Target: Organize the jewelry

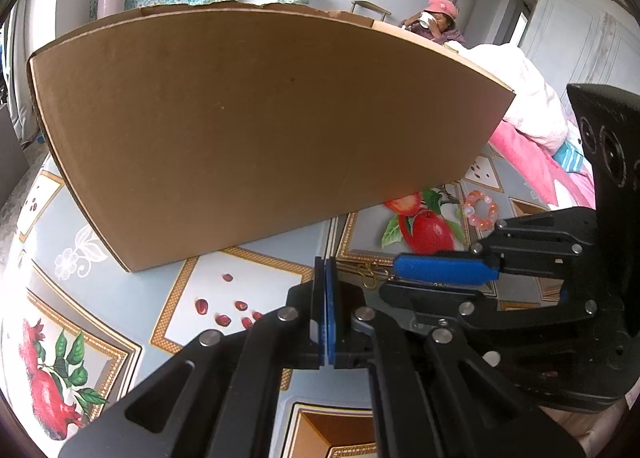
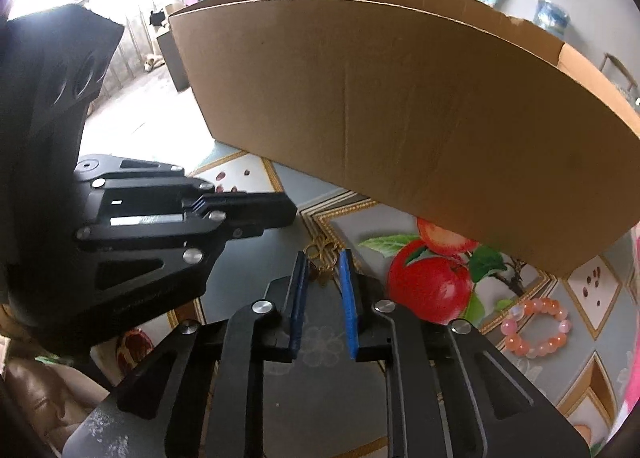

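Now my right gripper straddles the gold chain on the counter before the box, jaws narrowed but not pinching, while my left gripper waits shut and empty, bracelet nearby.

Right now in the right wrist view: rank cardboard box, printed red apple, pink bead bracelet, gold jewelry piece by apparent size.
1. cardboard box
2. printed red apple
3. pink bead bracelet, slightly smaller than the apple; fisheye edge distortion makes this unsure
4. gold jewelry piece, partly hidden between the right gripper pads
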Action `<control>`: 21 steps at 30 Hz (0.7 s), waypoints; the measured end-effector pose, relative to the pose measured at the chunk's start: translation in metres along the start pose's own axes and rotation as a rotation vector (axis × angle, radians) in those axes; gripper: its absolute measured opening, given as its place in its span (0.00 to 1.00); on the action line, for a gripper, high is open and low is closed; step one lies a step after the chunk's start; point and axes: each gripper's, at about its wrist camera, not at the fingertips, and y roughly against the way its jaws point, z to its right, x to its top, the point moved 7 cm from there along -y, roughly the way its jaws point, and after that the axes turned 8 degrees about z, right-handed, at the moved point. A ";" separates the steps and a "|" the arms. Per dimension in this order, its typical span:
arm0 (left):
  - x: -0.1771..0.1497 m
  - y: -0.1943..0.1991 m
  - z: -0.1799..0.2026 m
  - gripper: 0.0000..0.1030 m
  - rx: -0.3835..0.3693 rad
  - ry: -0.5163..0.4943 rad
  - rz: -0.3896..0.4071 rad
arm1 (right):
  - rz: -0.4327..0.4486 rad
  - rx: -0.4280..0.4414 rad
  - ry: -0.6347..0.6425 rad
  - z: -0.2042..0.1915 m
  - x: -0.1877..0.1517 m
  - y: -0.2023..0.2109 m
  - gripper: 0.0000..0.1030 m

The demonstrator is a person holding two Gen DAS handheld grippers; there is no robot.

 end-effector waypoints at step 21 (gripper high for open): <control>0.000 0.005 0.015 0.18 -0.091 0.048 -0.025 | -0.002 -0.029 -0.091 0.023 -0.002 0.009 0.09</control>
